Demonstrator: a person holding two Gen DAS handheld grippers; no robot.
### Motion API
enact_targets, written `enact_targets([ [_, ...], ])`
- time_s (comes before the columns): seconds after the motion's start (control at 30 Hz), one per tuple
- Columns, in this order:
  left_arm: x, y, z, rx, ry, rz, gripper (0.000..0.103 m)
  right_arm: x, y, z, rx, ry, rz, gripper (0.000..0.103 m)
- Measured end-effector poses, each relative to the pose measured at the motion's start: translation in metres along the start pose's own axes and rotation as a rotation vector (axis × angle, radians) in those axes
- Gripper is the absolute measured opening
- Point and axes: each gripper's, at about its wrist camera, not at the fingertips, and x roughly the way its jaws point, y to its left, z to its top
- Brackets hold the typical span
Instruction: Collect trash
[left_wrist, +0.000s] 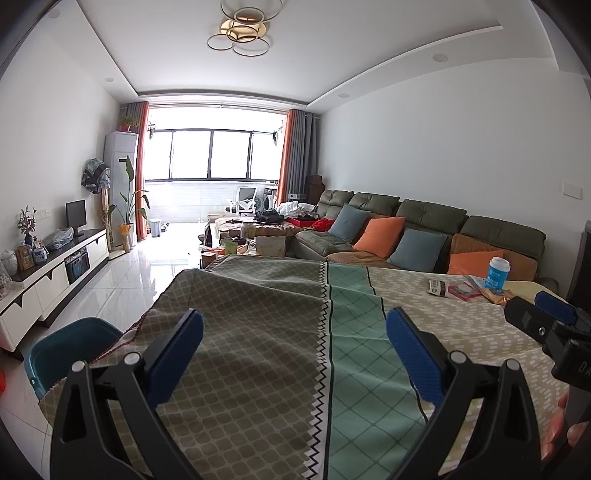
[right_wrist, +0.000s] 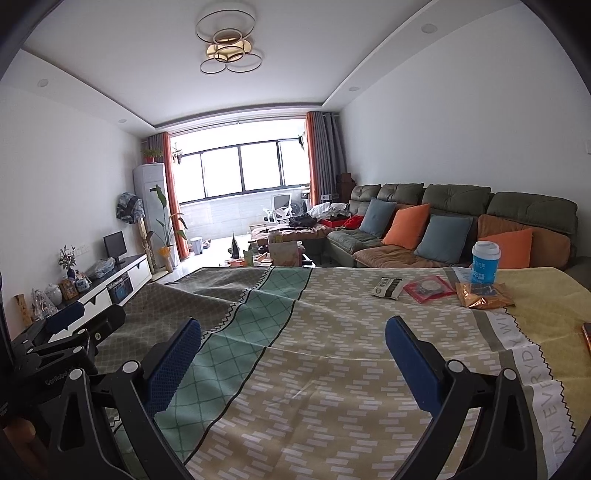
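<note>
Trash lies on the far right of the cloth-covered table (right_wrist: 332, 387): a white and dark wrapper (right_wrist: 387, 287), a red packet (right_wrist: 428, 288), an orange-gold foil bag (right_wrist: 484, 300) and a blue cup with a white lid (right_wrist: 485, 262). The same pile shows in the left wrist view, with the wrapper (left_wrist: 439, 287) and the cup (left_wrist: 498, 272). My left gripper (left_wrist: 294, 332) is open and empty over the table's near left part. My right gripper (right_wrist: 293, 341) is open and empty over the table's middle, well short of the trash.
A teal basin (left_wrist: 70, 350) sits below the table's left edge. A green sofa (right_wrist: 461, 221) with orange and blue cushions stands behind the table on the right. A white TV cabinet (left_wrist: 48, 280) lines the left wall. A cluttered coffee table (left_wrist: 243, 240) stands further back.
</note>
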Motion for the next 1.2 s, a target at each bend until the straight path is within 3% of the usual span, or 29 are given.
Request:
enact_targets([
  [1.2, 0.0012, 0.0, 0.0015, -0.011, -0.006, 0.013, 0.099, -0.0009, -0.0008, 0.0003, 0.003, -0.003, 0.0, 0.099],
])
